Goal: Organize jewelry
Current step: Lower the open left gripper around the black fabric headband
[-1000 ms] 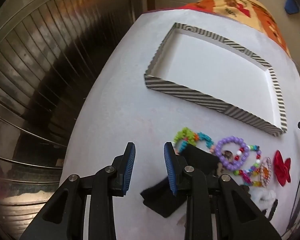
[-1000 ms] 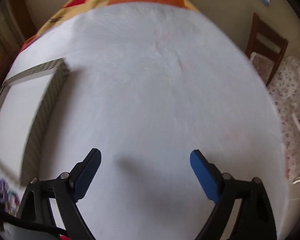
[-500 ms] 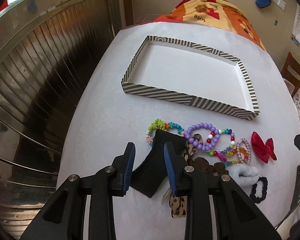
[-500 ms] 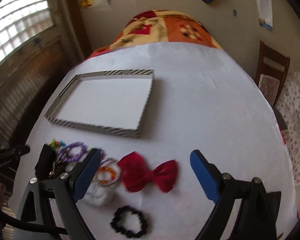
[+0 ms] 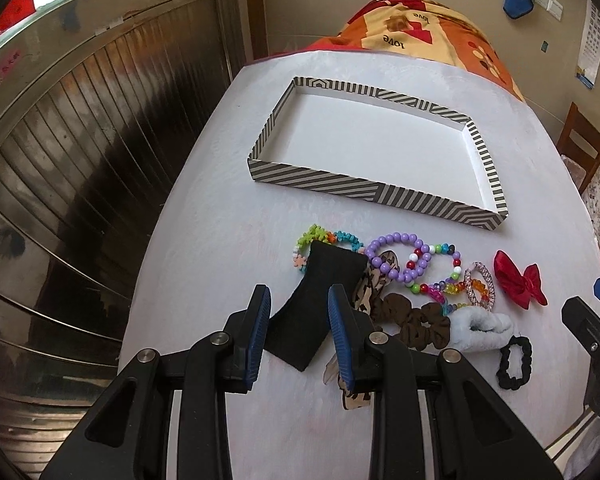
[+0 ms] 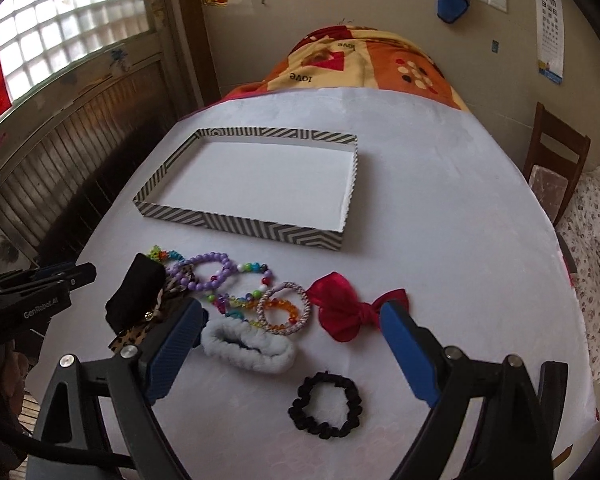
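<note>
A striped black-and-white tray [image 5: 364,187] [image 6: 236,227] lies empty on the white table. In front of it lies a heap of accessories: a black cloth band [image 5: 316,300] [image 6: 134,296], a purple bead bracelet [image 5: 396,256] [image 6: 208,270], a red bow [image 5: 518,278] [image 6: 348,308], a white fluffy scrunchie [image 5: 480,330] [image 6: 248,346], a black scrunchie [image 5: 514,362] [image 6: 326,404] and a brown scrunchie [image 5: 416,320]. My left gripper [image 5: 298,318] is open, its jaws standing either side of the black band. My right gripper [image 6: 290,348] is wide open above the scrunchies and bow, holding nothing.
A dark ribbed metal shutter [image 5: 80,140] runs along the table's left side. An orange patterned blanket [image 6: 360,64] covers the far end. A wooden chair [image 6: 556,168] stands at the right. The left gripper shows at the left of the right wrist view [image 6: 40,288].
Both grippers have pulled back and risen, so the tray and the whole heap have come into view. The right view swung left from bare table. Both stay open.
</note>
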Demonstrator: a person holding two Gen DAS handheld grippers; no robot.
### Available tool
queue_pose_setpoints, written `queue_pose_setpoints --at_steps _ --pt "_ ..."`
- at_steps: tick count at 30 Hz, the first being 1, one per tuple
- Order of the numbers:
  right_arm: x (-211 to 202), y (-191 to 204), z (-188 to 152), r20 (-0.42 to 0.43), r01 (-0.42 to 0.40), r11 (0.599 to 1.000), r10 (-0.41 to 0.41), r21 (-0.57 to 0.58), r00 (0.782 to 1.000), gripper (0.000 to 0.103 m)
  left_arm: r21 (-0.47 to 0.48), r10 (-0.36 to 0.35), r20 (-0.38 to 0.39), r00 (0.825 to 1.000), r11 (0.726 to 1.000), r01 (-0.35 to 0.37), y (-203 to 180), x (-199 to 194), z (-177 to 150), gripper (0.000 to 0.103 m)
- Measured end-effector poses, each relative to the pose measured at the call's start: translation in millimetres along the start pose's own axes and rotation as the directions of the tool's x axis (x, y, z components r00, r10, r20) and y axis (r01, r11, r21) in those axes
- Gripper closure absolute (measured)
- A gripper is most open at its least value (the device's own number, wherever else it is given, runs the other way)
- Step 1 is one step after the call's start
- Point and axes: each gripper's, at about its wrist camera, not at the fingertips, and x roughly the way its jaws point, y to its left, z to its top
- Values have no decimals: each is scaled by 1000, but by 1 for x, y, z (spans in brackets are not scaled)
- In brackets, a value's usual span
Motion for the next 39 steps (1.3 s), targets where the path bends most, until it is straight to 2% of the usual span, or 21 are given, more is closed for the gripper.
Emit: queue_pose_setpoints --at_steps 39 --pt "7 11 3 -26 4 1000 -5 -30 1000 10 1 -15 -20 1000 1000 15 6 -1 -4 96"
